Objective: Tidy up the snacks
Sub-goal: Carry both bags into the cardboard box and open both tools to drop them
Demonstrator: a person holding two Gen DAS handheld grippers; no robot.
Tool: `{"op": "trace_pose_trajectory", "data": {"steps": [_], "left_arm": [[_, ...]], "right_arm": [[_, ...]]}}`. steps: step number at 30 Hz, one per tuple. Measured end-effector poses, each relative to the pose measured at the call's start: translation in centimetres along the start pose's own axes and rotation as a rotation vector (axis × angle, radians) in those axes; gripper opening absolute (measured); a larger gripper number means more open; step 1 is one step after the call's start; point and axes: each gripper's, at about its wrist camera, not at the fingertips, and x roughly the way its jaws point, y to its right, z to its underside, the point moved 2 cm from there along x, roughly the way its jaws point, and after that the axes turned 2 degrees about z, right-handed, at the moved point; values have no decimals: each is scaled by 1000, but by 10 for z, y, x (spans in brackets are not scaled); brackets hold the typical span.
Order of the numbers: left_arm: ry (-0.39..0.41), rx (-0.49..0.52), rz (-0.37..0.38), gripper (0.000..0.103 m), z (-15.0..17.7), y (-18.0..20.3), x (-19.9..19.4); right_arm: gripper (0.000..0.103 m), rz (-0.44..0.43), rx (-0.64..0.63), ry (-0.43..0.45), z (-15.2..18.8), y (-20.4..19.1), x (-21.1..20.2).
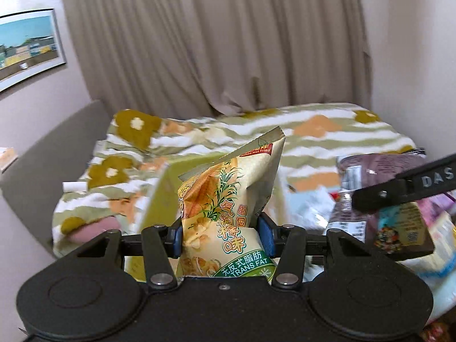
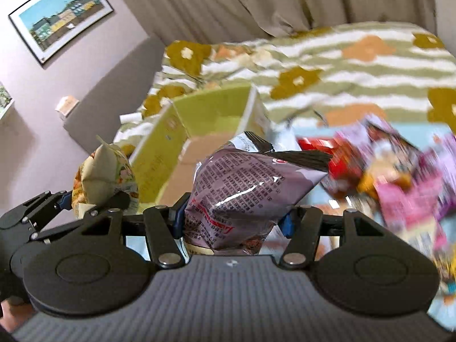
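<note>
My left gripper [image 1: 221, 235] is shut on a cream and green snack bag [image 1: 228, 193] with Chinese print, held upright above the bed. Behind the bag stands an open yellow-green cardboard box [image 1: 159, 196]. My right gripper [image 2: 232, 218] is shut on a mauve snack bag [image 2: 242, 188] with small printed text, held in front of the same box [image 2: 159, 148]. The left gripper and its cream bag [image 2: 102, 171] show at the left of the right wrist view. The right gripper's arm and mauve bag [image 1: 379, 165] show at the right of the left wrist view.
A pile of several loose snack packets [image 2: 399, 176] lies to the right of the box on a flowered, striped bedspread [image 2: 356, 65]. A grey headboard [image 1: 42, 156], a framed picture [image 1: 25, 48] and beige curtains [image 1: 213, 42] stand behind.
</note>
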Motion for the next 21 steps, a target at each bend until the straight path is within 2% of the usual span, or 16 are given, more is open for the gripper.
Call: {"op": "trace_pose_trajectory", "data": {"steps": [7, 13, 17, 21], "left_arm": [[-22, -15, -26, 55, -36, -58, 56], [-102, -22, 25, 55, -48, -85, 124], [-165, -20, 65, 55, -45, -94, 172], [-203, 10, 98, 55, -42, -96, 207]], "right_arm": [[75, -7, -45, 7, -50, -44, 61], [75, 70, -91, -12, -79, -70, 126], [75, 109, -54, -47, -86, -72, 166], [75, 159, -27, -62, -87, -70, 187]]}}
